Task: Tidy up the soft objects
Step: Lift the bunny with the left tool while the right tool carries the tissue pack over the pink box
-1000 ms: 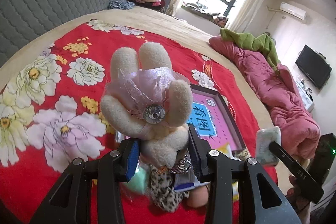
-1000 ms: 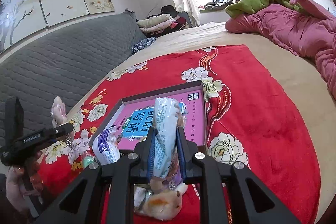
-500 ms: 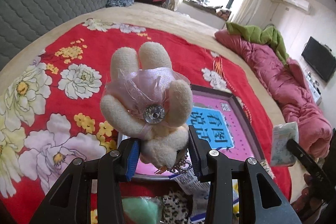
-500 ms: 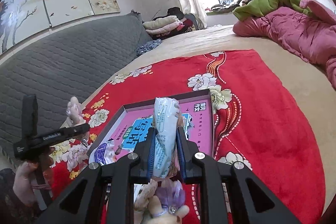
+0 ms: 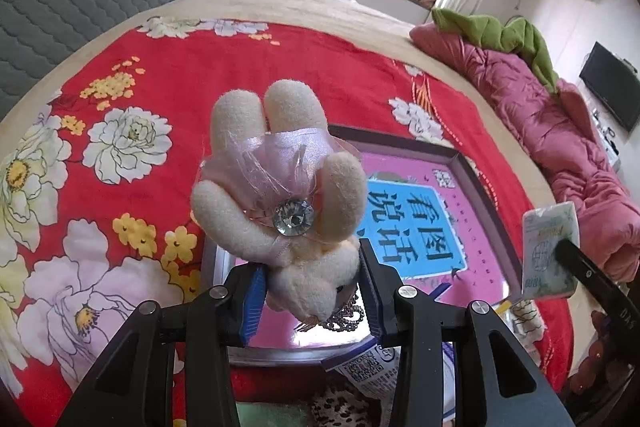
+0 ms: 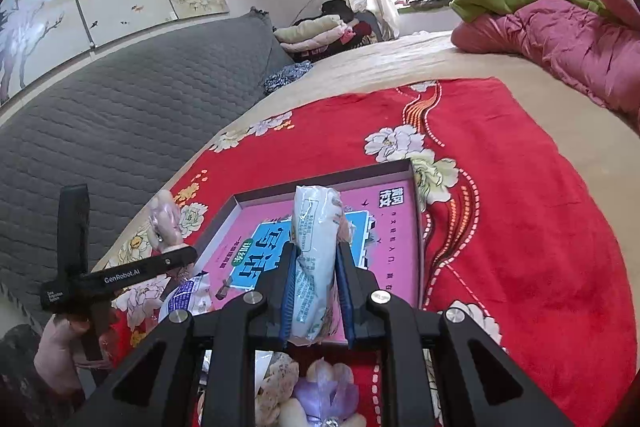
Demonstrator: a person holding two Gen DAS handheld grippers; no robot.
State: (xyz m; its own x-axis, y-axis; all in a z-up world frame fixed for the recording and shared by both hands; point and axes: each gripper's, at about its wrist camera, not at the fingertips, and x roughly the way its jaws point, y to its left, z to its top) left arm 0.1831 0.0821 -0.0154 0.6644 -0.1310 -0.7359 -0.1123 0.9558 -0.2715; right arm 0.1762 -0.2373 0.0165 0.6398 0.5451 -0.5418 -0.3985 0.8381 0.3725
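You are over a red floral blanket [image 6: 500,187] spread on a bed, with wide bare blanket to the right of the shallow pink box lid [image 6: 400,223] and beyond its far rim. A grey quilted headboard [image 6: 120,115] runs along the left, and a crumpled pink duvet [image 6: 560,43] lies well apart at the far right.

Your left gripper [image 5: 310,293] has its jaws closed on the head of a cream plush rabbit [image 5: 280,183], which hangs head-down between the blue pads, its ears pointing up and away. The rabbit wears a pink gauze bow with a clear gem [image 5: 293,212]. It is held above the near left corner of the box lid, whose raised rim sits just beneath the jaws.

Your right gripper [image 6: 316,291] has its jaws narrowed tight on a pale plastic tissue pack [image 6: 316,247], standing upright above the lid's near edge. More soft items, including a lilac-trimmed plush [image 6: 324,391], lie on the blanket just below the right gripper.
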